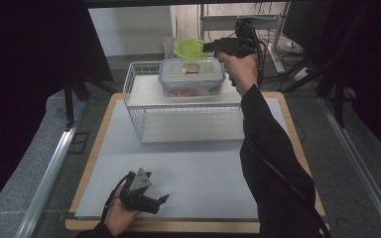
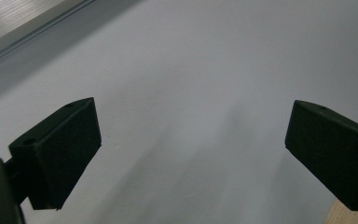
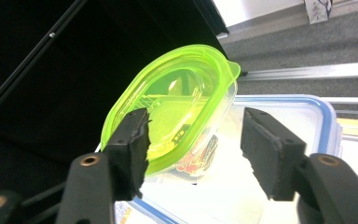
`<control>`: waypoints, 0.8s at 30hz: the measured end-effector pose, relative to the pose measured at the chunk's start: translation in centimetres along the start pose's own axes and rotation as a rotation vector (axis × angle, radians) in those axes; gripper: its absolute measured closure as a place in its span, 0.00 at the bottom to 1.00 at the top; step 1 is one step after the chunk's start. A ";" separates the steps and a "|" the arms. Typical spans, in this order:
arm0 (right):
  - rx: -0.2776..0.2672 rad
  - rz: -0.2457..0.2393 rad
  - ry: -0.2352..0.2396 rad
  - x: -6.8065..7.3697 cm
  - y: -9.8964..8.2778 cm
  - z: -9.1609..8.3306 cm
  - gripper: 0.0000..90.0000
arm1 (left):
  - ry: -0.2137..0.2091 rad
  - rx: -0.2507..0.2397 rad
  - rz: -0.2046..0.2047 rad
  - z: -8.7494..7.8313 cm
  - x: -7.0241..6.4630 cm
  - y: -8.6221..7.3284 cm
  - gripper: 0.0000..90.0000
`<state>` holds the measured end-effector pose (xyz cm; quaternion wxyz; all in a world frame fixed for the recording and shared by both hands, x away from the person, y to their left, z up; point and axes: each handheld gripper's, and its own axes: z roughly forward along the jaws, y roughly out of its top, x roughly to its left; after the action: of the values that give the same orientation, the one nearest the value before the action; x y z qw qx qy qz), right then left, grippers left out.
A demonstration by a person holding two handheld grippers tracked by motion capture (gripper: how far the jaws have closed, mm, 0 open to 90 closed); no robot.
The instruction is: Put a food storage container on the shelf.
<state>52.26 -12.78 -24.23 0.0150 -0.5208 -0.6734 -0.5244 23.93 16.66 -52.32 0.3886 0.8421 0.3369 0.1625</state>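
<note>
High view: the right hand-held gripper is raised at the far edge of the desk, level with a green lidded tub that sits on a clear blue-rimmed box on top of a white wire rack. Its jaws stand apart, the tub's near edge between them, not pinched. The left hand-held gripper rests near the front-left corner, jaws wide apart, empty.

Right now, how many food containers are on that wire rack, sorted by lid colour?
Green-lidded container: 1
Blue-rimmed container: 1
Total: 2, both on the white wire rack, the green one resting on the blue one's lid.
</note>
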 end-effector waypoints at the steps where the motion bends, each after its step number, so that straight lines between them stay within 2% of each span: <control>1: -0.002 -0.014 -0.005 0.0 0.0 -0.1 0.43 | 0.000 0.000 0.000 0.0 0.0 0.0 0.04; 5: -0.002 -0.068 -0.008 0.1 -0.2 -0.5 0.36 | 0.001 0.003 0.003 0.0 0.1 0.0 0.04; 6: -0.002 -0.068 -0.008 0.1 -0.2 -0.5 0.36 | 0.000 0.003 0.003 0.0 0.1 0.0 0.04; 7: -0.005 -0.107 -0.014 0.1 -0.4 -0.7 0.30 | 0.000 -0.001 -0.001 0.0 0.1 0.0 0.04; 12: 0.001 -0.170 -0.025 0.3 -1.0 -0.9 0.20 | 0.001 0.003 0.002 0.0 0.1 0.0 0.04; 14: 0.001 -0.205 -0.024 0.3 -1.4 -1.1 0.17 | 0.000 0.003 0.002 0.0 0.1 0.0 0.04; 15: 0.000 -0.239 -0.026 0.4 -1.8 -1.5 0.14 | 0.002 0.004 0.001 0.0 0.0 0.0 0.04; 17: -0.002 -0.252 -0.027 0.4 -2.0 -1.6 0.13 | 0.002 0.003 0.000 0.1 0.0 0.0 0.04; 20: -0.007 -0.329 -0.028 0.5 -3.1 -2.5 0.10 | 0.002 0.002 0.002 0.1 0.0 0.0 0.04; 22: -0.009 -0.347 -0.027 0.5 -3.4 -2.8 0.09 | 0.002 0.000 0.001 0.1 0.0 0.0 0.04; 23: -0.012 -0.384 -0.029 0.3 -4.2 -3.3 0.09 | 0.001 0.000 0.001 0.1 0.0 0.0 0.04; 24: -0.012 -0.384 -0.029 0.3 -4.2 -3.3 0.09 | 0.001 0.000 0.001 0.1 0.0 0.0 0.04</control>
<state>47.38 -14.56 -25.44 -0.0982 -0.3904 -0.7575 -0.5139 23.95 16.63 -52.39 0.3884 0.8421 0.3367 0.1633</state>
